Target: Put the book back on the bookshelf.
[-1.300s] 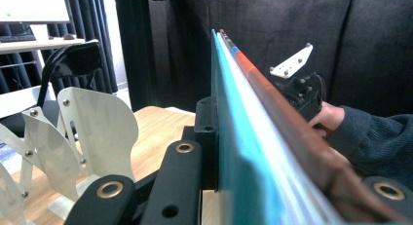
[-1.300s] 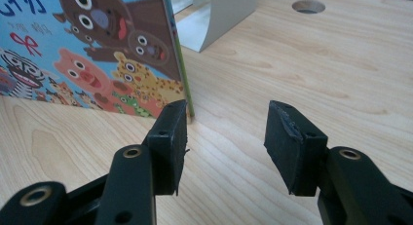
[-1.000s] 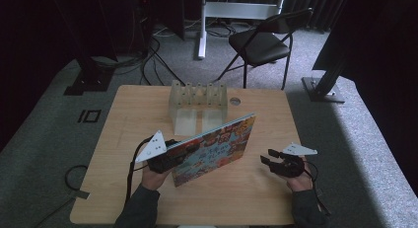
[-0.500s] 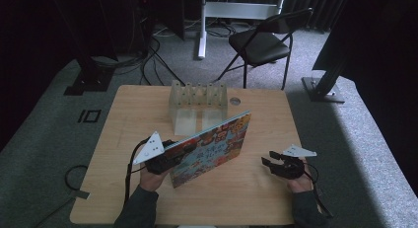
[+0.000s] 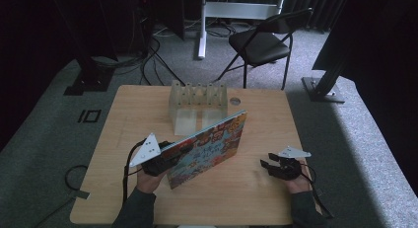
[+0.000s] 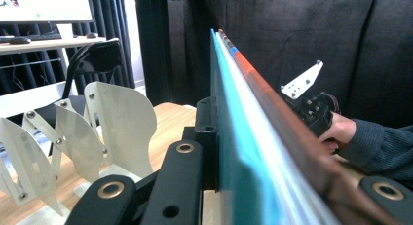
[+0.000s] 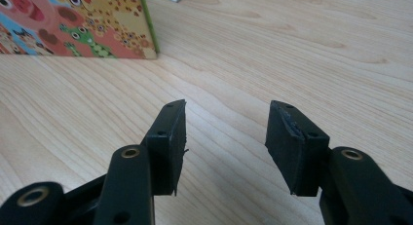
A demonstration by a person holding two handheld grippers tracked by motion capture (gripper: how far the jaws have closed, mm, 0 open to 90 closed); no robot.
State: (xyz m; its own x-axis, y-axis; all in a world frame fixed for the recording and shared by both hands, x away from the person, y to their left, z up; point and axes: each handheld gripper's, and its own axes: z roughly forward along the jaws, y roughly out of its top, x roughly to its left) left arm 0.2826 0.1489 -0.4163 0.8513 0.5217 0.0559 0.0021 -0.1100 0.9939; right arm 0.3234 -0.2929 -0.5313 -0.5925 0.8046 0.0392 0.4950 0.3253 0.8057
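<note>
A colourful picture book (image 5: 209, 146) stands tilted on its lower edge in the middle of the wooden table (image 5: 128, 114). My left gripper (image 5: 173, 154) is shut on the book's left end. In the left gripper view the book (image 6: 243, 137) runs edge-on between the jaws of the left gripper (image 6: 253, 137), teal on one side and brown on the other. My right gripper (image 5: 267, 160) rests low on the table to the book's right, apart from it. Seen up close, the right gripper (image 7: 226, 132) is open over bare wood, with the book's corner (image 7: 73, 25) beyond it.
A pale rack with upright dividers (image 5: 197, 102) stands at the back centre of the table, just behind the book, and also at the left in the left gripper view (image 6: 97, 127). A small round disc (image 5: 235, 100) lies beside it. A black folding chair (image 5: 261, 43) stands beyond the table.
</note>
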